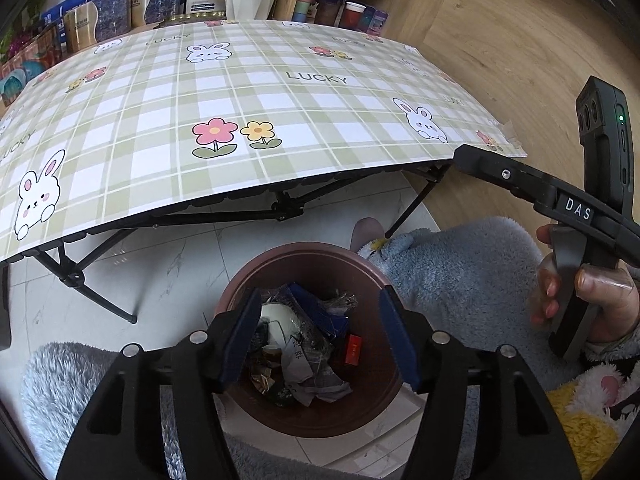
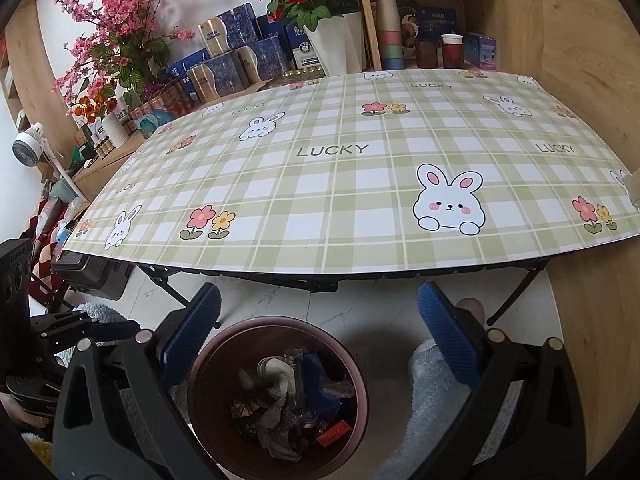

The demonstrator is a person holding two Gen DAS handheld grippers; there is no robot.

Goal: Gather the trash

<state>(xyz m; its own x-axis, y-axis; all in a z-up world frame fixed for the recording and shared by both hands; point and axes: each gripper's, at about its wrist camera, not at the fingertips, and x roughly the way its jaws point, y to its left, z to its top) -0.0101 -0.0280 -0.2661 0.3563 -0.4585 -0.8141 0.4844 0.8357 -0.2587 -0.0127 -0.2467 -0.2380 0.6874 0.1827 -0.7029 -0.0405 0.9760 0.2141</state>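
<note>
The word "LUCKY" is printed in grey capitals several times across the green-and-white checked tablecloth [image 2: 344, 150]. White letters "DAS" stand on the black plastic arm of the right gripper [image 1: 578, 209]. Print on the blue boxes behind is too small to read.

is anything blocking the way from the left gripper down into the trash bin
Nothing visible. The left gripper hangs open and empty right above the brown bin, whose mouth is uncovered, with the collected trash lying inside.
</note>
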